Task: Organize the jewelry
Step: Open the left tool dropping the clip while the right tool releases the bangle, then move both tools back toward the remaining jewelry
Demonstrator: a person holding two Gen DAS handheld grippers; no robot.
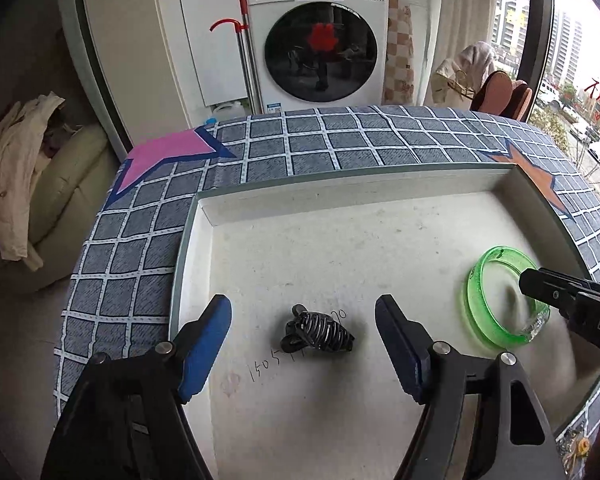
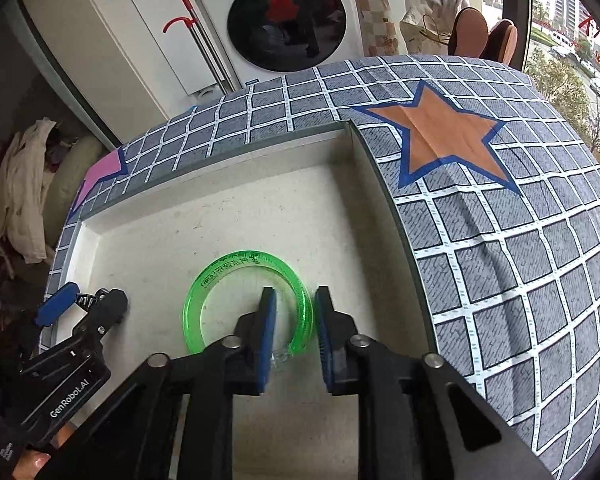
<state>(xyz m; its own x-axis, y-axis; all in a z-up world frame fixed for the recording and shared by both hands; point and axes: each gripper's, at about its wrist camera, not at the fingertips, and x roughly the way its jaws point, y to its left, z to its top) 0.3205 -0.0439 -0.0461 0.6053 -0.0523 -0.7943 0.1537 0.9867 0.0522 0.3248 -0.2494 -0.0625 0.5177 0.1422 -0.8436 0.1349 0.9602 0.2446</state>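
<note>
A black hair claw clip [image 1: 319, 330] lies on the floor of a shallow white box [image 1: 360, 200]. My left gripper [image 1: 303, 312] is open, its blue pads on either side of the clip and not touching it. A clear green bangle [image 2: 248, 300] lies flat in the box to the right; it also shows in the left wrist view [image 1: 500, 292]. My right gripper [image 2: 296, 308] is open, with its jaws straddling the bangle's right rim, one pad inside the ring and one outside. The right gripper's finger [image 1: 556, 288] shows over the bangle in the left wrist view.
The box [image 2: 356, 148] sits on a table under a grey checked cloth [image 2: 520, 260] with a pink star [image 1: 164, 156] and an orange star [image 2: 444, 136]. A washing machine [image 1: 316, 32] stands behind. My left gripper [image 2: 72, 312] shows at the box's left.
</note>
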